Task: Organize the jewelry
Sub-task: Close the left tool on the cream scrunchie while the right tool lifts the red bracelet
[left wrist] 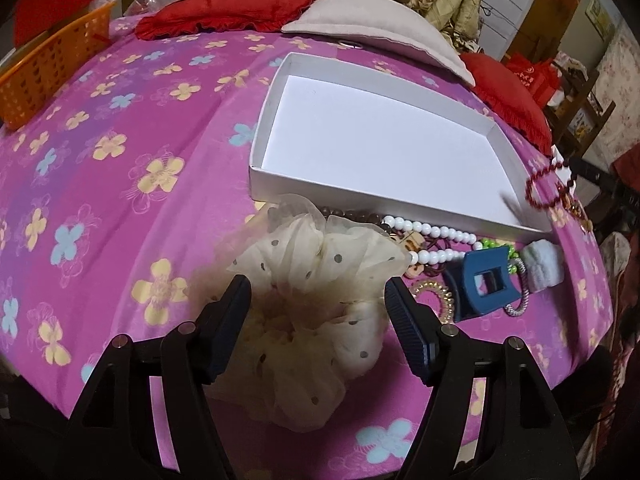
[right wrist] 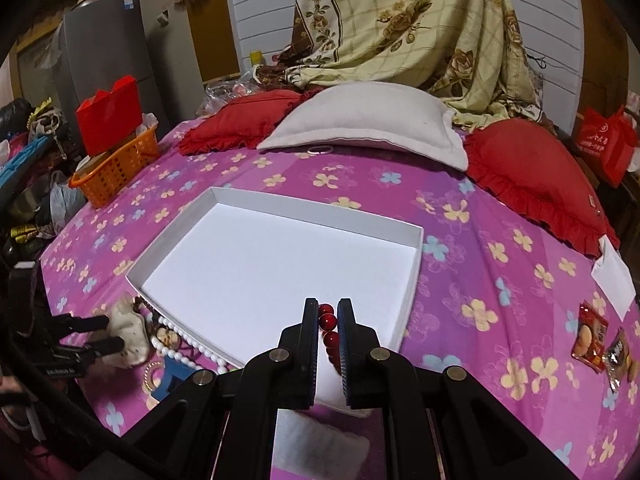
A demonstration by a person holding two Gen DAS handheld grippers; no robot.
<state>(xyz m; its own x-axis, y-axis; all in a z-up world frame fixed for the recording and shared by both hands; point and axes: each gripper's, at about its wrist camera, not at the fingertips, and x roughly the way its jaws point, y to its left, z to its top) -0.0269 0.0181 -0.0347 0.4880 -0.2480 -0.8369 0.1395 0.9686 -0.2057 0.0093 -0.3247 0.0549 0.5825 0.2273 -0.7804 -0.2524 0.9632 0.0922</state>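
We see a bed covered by a pink sheet with yellow and blue flowers (left wrist: 132, 128), and on it a shallow white cardboard box (right wrist: 416, 264), its floor bare. In the left wrist view our left gripper (left wrist: 316, 300) stands spread wide, its dark ribbed pads on either side of a cream dotted chiffon scrunchie (left wrist: 320, 280) without pressing it; the scrunchie rests on the sheet just beside the box's near wall, at about six o'clock from the box. At three o'clock from the scrunchie lies the rest of the heap: a white bead necklace (left wrist: 428, 232), a blue plastic claw clip (left wrist: 484, 284), a gold coil hair tie (left wrist: 434, 296) and a pale blue fuzzy band (left wrist: 542, 266), all close together.

In the right wrist view our right gripper (right wrist: 329, 316) is clenched on a red bead bracelet (right wrist: 326, 314), held over the near edge of the box. At twelve o'clock from the box sit a grey pillow (right wrist: 368, 128) and red frilled cushions (right wrist: 536, 176); at ten o'clock, an orange plastic basket (right wrist: 116, 168).
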